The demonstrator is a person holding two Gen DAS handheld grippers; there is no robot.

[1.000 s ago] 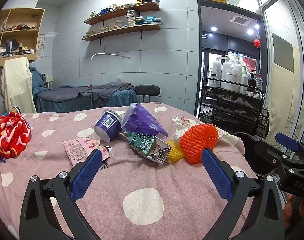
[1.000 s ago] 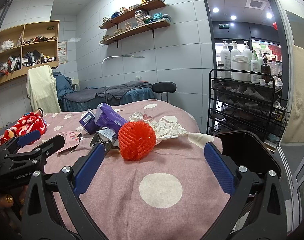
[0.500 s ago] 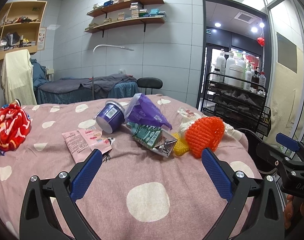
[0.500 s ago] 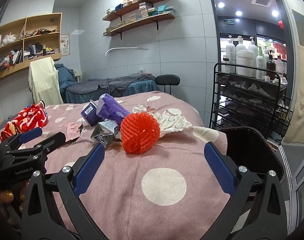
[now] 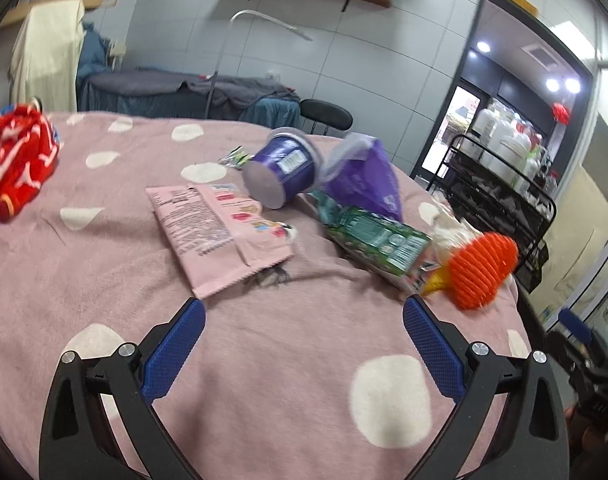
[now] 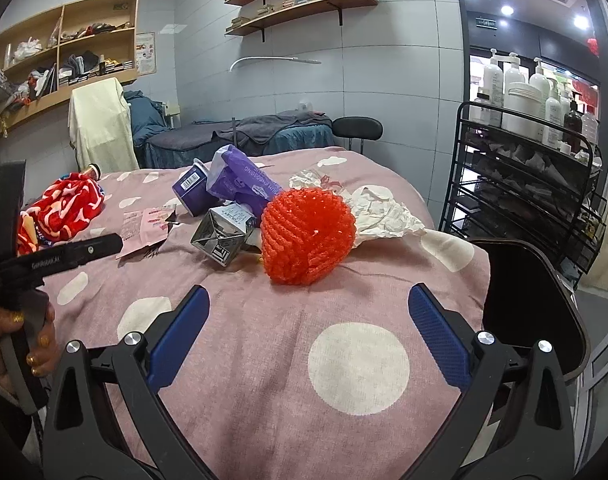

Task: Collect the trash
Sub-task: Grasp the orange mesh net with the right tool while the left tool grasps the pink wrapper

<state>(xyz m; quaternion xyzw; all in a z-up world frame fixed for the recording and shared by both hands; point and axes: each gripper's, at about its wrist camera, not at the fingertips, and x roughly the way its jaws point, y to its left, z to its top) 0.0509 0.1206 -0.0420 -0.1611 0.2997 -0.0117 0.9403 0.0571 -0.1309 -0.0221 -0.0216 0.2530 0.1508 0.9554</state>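
Trash lies on a pink polka-dot bed cover (image 5: pixel 263 360): a pink wrapper (image 5: pixel 215 236), a purple cup (image 5: pixel 279 172) on its side, a purple bag (image 5: pixel 364 180), a green carton (image 5: pixel 380 240), an orange foam net (image 5: pixel 480 272) and crumpled white paper (image 6: pixel 384 212). My left gripper (image 5: pixel 304 344) is open and empty, just short of the pink wrapper. My right gripper (image 6: pixel 308 328) is open and empty, in front of the orange net (image 6: pixel 308 236). The carton (image 6: pixel 223 236), purple bag (image 6: pixel 239 180), cup (image 6: pixel 191 188) and wrapper (image 6: pixel 143 228) also show in the right wrist view.
A black bin (image 6: pixel 528 304) stands at the bed's right edge. A black wire rack (image 6: pixel 520 184) with bottles stands behind it. A red patterned cloth (image 5: pixel 11 164) lies at the left of the bed. A second bed (image 6: pixel 239 136) and a stool (image 6: pixel 356 128) stand by the far wall.
My left gripper has tilted down and swung left toward the pink wrapper. My right gripper has moved a little closer to the orange net. Both stay open.
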